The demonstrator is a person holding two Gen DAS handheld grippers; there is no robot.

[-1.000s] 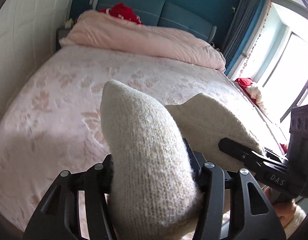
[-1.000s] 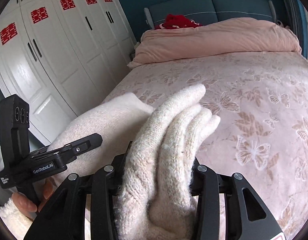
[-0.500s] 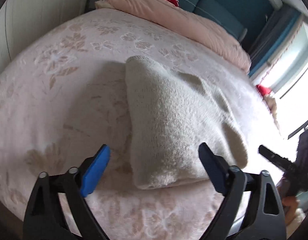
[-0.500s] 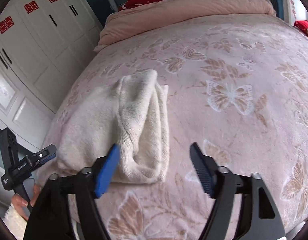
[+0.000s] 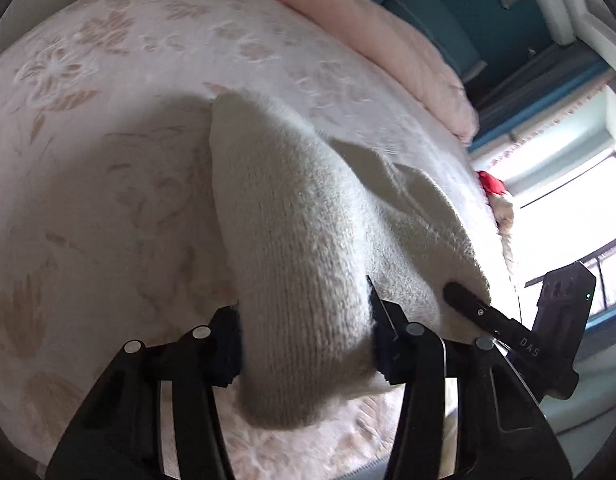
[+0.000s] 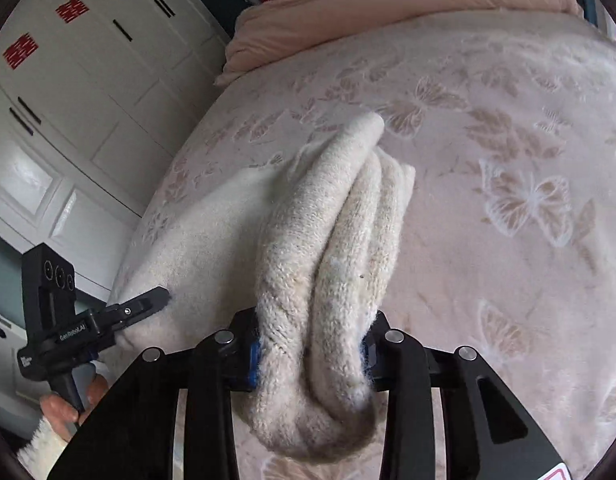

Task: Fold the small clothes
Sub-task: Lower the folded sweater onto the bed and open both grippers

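A cream knitted garment (image 5: 308,232), folded into a thick bundle, lies on the pink bed. My left gripper (image 5: 304,340) is shut on its near left end. My right gripper (image 6: 308,348) is shut on its near right end, where several folded layers (image 6: 347,220) bunch between the fingers. Each gripper shows in the other's view: the right one at the garment's right edge in the left wrist view (image 5: 507,328), the left one at its left edge in the right wrist view (image 6: 108,316).
The bed has a pale pink bedspread with butterflies (image 6: 507,160) and a rolled pink duvet (image 6: 387,12) at the head. White wardrobe doors (image 6: 68,80) stand to the left, a bright window (image 5: 567,208) to the right. A red item (image 5: 491,182) lies by the window.
Half a second ago both grippers were open above the garment lying on the bed. Now both have closed on its near ends again.
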